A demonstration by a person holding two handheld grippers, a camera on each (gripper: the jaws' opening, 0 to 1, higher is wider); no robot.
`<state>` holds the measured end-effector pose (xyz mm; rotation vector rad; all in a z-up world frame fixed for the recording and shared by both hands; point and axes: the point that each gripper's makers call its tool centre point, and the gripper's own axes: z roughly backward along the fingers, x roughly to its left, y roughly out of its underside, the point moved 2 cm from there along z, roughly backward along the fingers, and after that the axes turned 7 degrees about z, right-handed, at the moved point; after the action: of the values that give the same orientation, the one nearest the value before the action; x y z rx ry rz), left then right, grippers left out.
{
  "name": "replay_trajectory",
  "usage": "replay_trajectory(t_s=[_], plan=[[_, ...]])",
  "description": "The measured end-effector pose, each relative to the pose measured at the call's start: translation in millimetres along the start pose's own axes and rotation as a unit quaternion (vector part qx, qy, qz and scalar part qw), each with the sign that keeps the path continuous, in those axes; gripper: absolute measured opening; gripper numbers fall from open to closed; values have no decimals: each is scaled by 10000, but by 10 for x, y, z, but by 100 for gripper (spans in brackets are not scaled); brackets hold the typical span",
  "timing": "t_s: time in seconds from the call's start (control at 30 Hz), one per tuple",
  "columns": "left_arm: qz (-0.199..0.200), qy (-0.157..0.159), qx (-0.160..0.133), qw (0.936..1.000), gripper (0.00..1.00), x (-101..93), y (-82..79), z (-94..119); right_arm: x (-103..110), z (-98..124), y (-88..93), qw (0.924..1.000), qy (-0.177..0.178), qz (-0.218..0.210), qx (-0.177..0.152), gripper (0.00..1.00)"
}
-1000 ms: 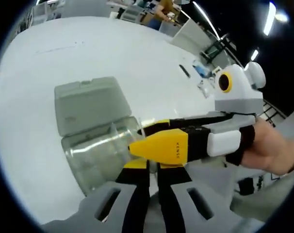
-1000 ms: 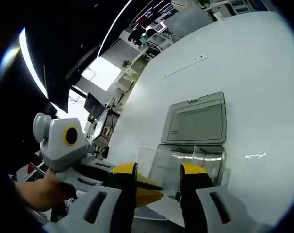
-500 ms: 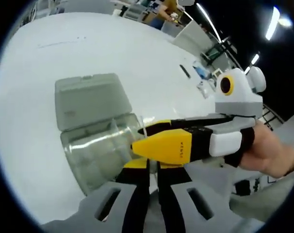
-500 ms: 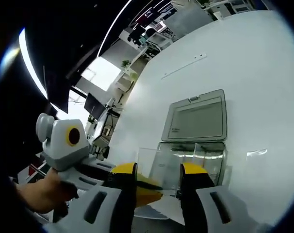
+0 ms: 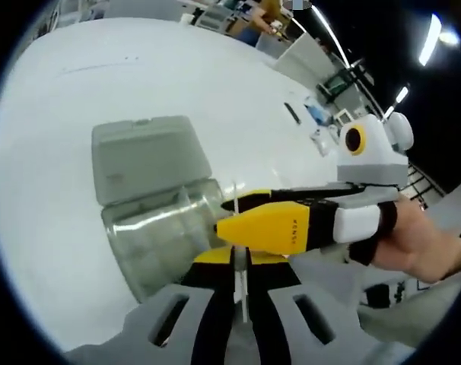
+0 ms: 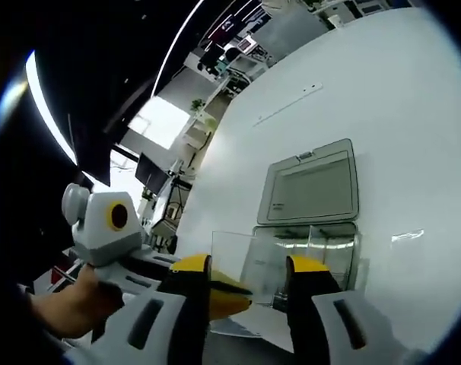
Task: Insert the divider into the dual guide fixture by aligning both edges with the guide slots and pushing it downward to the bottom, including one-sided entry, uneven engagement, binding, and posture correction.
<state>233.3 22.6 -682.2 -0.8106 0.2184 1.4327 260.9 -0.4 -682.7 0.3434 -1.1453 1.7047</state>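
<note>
- The left gripper [image 5: 236, 268] has its jaws pressed together on the thin clear divider [image 5: 240, 293], seen edge-on.
- The right gripper [image 6: 247, 268] has its jaws apart; in the right gripper view the divider sheet [image 6: 232, 255] stands between them.
- A hand [image 5: 417, 245] holds the right gripper, level over the clear fixture box [image 5: 158, 237].
- The box lid [image 6: 313, 183] lies open on the white table [image 5: 177, 84], with bare surface all around.

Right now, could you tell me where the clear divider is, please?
In the left gripper view, the divider stands edge-on between the left tongs, just right of the clear box and under the right tongs.
</note>
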Motion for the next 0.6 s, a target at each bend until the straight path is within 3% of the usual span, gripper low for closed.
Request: replay_trajectory(t_s=[0.6], plan=[[0,18,118,9999,1,155,-49,123,-13,29,-58,9994,-202,-190,-226,41]])
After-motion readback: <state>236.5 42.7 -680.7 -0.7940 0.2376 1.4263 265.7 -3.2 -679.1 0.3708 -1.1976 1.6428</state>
